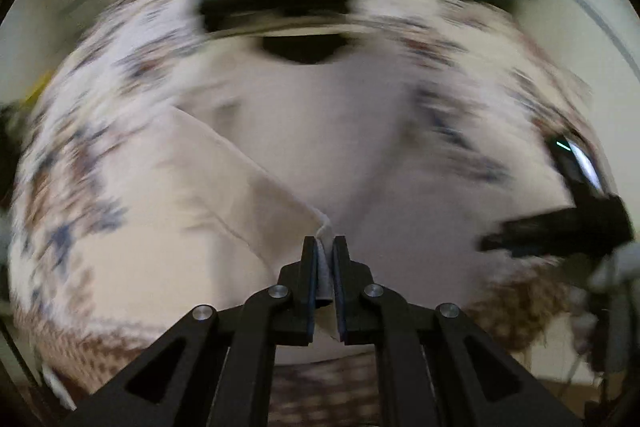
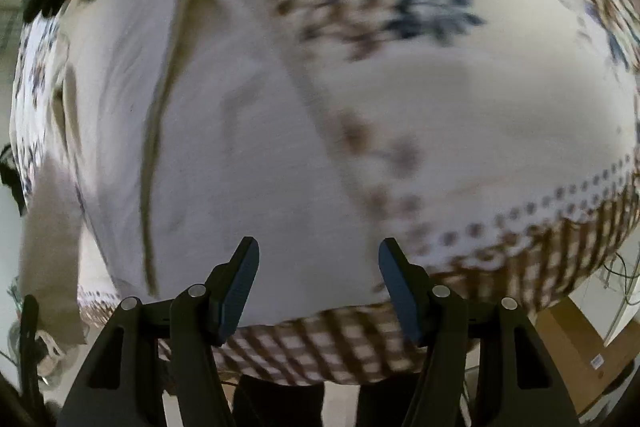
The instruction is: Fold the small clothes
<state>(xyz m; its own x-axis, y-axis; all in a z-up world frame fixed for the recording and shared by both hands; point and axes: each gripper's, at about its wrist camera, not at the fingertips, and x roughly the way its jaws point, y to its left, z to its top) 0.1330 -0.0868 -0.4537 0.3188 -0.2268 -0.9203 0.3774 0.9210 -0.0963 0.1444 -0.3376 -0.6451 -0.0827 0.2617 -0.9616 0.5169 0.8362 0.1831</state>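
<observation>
**Grippers: left clamped, right spread**

We have the left gripper (image 1: 324, 247) pointing steeply down, jaws pinched together on a corner of white cloth (image 1: 320, 223) that runs up between the pads. Our right gripper (image 2: 319, 259) also points steeply down, jaws standing well apart with nothing between the fingers (image 2: 244, 267). In the left wrist view the right gripper shows as a blurred black shape at the right edge.

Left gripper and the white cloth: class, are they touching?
Touching. The left wrist view shows the left gripper with its fingers shut on a corner of the white cloth.
</observation>
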